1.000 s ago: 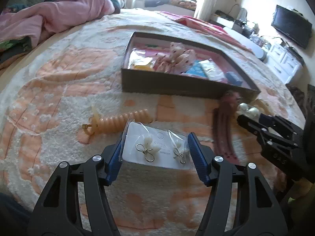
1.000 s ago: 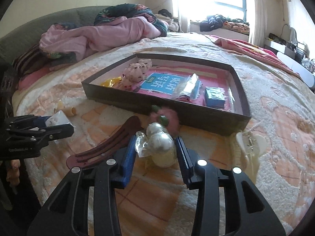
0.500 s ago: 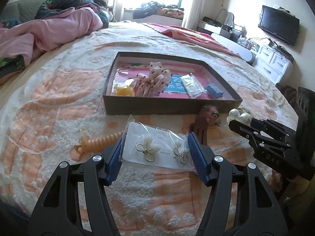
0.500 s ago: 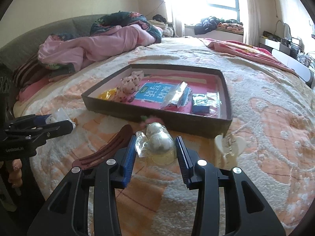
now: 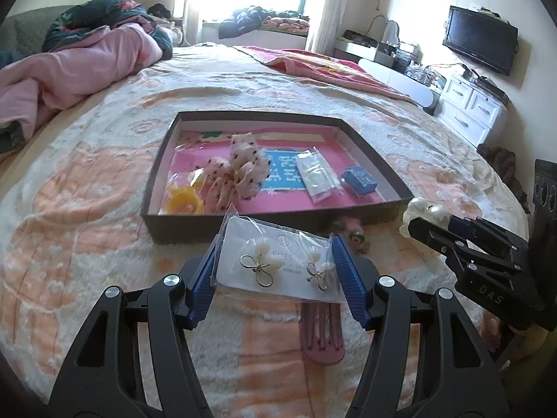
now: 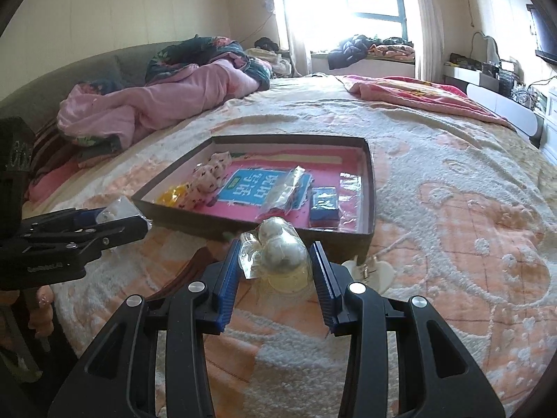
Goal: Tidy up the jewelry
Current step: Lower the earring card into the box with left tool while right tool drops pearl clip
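Now both tongs (image 5: 275, 271) nearer box (image 5: 195, 235)

1. The dark red hair clip (image 5: 322, 334) is mostly hidden behind the earring card (image 5: 278, 261) in the lower centre of the left wrist view.
2. A pink fuzzy piece (image 5: 350, 226) by the tray's (image 5: 174, 224) near wall shows only a sliver.
3. Print on the card is too small to read.
4. The white heart-shaped piece (image 6: 372, 270) is partly covered by the right gripper's finger (image 6: 323, 278).
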`<action>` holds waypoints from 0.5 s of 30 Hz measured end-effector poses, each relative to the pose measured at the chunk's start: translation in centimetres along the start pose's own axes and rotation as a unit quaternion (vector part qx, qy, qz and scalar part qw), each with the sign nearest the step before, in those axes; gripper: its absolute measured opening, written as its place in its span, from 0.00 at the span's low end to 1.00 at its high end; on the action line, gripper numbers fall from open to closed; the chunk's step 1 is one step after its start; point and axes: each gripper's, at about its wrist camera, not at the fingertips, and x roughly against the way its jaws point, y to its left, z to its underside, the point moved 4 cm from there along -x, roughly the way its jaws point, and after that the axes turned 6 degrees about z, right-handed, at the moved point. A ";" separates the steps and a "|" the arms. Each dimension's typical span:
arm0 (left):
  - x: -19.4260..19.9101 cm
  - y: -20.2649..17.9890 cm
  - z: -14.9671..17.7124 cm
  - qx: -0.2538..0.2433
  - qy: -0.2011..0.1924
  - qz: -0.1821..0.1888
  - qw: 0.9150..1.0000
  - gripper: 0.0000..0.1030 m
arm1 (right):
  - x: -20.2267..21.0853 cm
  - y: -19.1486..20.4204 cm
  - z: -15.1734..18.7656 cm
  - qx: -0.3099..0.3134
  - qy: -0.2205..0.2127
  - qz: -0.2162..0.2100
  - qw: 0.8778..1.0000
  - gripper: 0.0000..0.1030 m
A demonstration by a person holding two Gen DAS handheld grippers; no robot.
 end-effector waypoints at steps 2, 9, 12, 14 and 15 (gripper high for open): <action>-0.4 -0.2 -0.3 -0.001 0.002 0.004 1.000 0.52 | 0.1 -0.4 -0.3 -0.004 -0.003 0.003 1.000 0.37; -1.7 -0.5 -2.1 -0.008 -0.001 0.009 1.000 0.52 | 0.2 -1.4 -1.3 -0.015 -0.009 0.016 1.000 0.37; -2.2 -0.5 -2.8 -0.012 -0.003 0.009 1.000 0.52 | 0.2 -1.8 -1.8 -0.017 -0.013 0.023 1.000 0.37; -2.6 -0.6 -3.4 -0.015 -0.004 0.011 1.000 0.52 | 0.2 -2.1 -2.1 -0.021 -0.015 0.026 0.999 0.37; -2.8 -0.7 -3.8 -0.017 -0.005 0.011 1.000 0.52 | 0.2 -2.3 -2.4 -0.022 -0.017 0.028 0.999 0.37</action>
